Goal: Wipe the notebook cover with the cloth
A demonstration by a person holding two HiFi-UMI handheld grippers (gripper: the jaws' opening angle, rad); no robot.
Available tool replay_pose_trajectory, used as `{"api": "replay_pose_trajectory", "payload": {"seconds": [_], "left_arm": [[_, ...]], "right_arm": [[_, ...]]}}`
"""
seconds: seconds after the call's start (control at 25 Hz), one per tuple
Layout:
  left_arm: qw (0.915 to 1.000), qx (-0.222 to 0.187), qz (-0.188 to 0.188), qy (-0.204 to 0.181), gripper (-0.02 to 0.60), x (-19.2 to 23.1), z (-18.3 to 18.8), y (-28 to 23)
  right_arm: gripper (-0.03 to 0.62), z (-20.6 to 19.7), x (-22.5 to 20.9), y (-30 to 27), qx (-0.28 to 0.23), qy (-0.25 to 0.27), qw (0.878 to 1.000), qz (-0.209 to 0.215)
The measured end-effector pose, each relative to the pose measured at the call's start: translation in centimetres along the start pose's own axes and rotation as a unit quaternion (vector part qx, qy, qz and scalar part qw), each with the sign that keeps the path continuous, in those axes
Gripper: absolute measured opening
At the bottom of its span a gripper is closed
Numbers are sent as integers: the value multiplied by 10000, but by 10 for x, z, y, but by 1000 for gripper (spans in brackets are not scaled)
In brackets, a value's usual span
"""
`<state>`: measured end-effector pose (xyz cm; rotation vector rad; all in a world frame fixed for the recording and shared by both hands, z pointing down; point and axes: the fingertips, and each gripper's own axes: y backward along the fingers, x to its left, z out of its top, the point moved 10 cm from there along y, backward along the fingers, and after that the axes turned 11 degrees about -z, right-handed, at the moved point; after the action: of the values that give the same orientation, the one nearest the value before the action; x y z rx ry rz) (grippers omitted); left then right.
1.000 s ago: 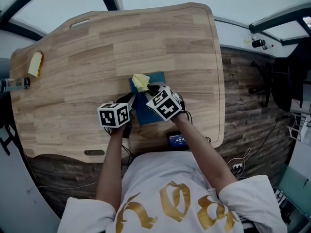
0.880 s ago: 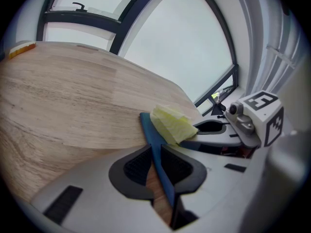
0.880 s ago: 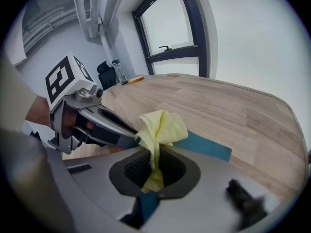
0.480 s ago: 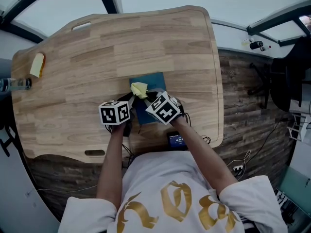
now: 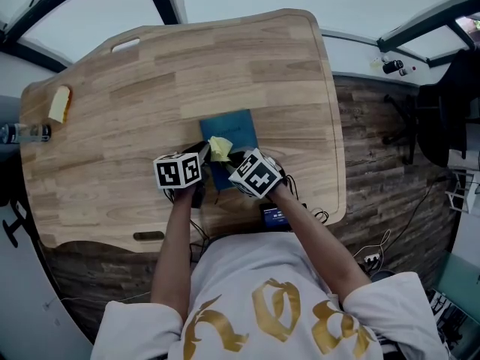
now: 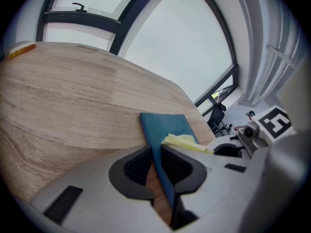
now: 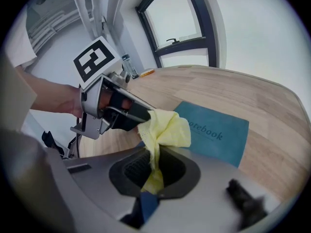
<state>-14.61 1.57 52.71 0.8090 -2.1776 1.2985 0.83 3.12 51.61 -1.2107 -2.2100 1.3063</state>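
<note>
A blue notebook [image 5: 238, 131] lies on the wooden table [image 5: 150, 73] in front of me. My left gripper [image 5: 200, 158] is shut on the notebook's near left edge [image 6: 165, 130], which runs between its pads and holds the book down. My right gripper [image 5: 229, 158] is shut on a crumpled yellow cloth [image 7: 164, 128]. The cloth [image 5: 220, 148] rests on the near left part of the cover, close beside the left gripper's jaws [image 7: 119, 108]. The word printed on the notebook's cover [image 7: 216, 135] shows to the right of the cloth.
A yellow-orange sponge [image 5: 58, 103] and a bottle [image 5: 22, 133] sit at the table's far left edge. A small device with a lit screen [image 5: 274, 216] lies at the near edge below the grippers. An office chair [image 5: 442, 103] stands on the floor at the right.
My right gripper has drawn the cloth along the cover's left side, from near its far corner toward me. The left gripper and notebook have stayed put.
</note>
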Motion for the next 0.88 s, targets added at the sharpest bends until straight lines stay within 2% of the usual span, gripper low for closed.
{"api": "replay_pose_trajectory", "payload": {"seconds": [0.6, 0.88], "left_arm": [[10000, 2, -8, 4, 67, 1, 0, 1], [10000, -6, -10, -10, 67, -1, 1, 2]], "right_arm": [[38, -24, 19, 11, 200, 154, 9989, 405], [38, -31, 17, 17, 281, 174, 9987, 388]]}}
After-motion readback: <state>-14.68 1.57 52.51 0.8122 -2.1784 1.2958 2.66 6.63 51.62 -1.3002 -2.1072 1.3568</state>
